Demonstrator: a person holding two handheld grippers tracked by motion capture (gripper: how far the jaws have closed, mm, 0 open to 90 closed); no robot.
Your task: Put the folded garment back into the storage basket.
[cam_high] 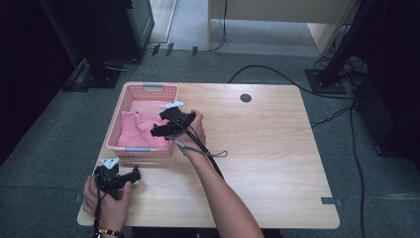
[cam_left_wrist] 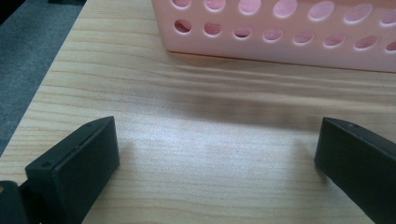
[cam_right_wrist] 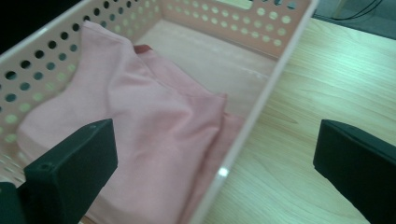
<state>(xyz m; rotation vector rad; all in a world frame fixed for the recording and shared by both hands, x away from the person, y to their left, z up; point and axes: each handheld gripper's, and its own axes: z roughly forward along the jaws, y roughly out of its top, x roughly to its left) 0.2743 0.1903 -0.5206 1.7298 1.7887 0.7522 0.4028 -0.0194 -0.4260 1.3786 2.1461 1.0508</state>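
**Both claws open, pink cloth lying in the basket**

Your right claw [cam_high: 159,130] hangs over the right rim of the pink perforated basket [cam_high: 130,93], at the near end of it. In the right gripper view its jaws stand wide apart with nothing between them: one jaw sits above the cloth inside, the other above the bare wood outside the basket wall. Your right hand [cam_high: 194,130] grips the tool body, and its cable [cam_high: 210,154] trails back along your forearm.

The pink cloth [cam_right_wrist: 140,121] lies crumpled in the basket, heaped against the perforated side wall and covering the near half of the floor. The far half of the basket floor [cam_right_wrist: 205,56] is bare. No jaw touches the cloth.

Your left claw [cam_high: 133,174] rests low at the near left corner of the wooden counter [cam_high: 267,148], just in front of the basket's near wall [cam_left_wrist: 280,32]. In the left gripper view its jaws are spread wide over bare wood, holding nothing. Your left hand [cam_high: 106,198] wraps the tool from below; the grey three-cornered plate [cam_high: 109,162] sits on top.

A dark round grommet [cam_high: 245,97] sits at the far edge of the counter, well apart from the basket.
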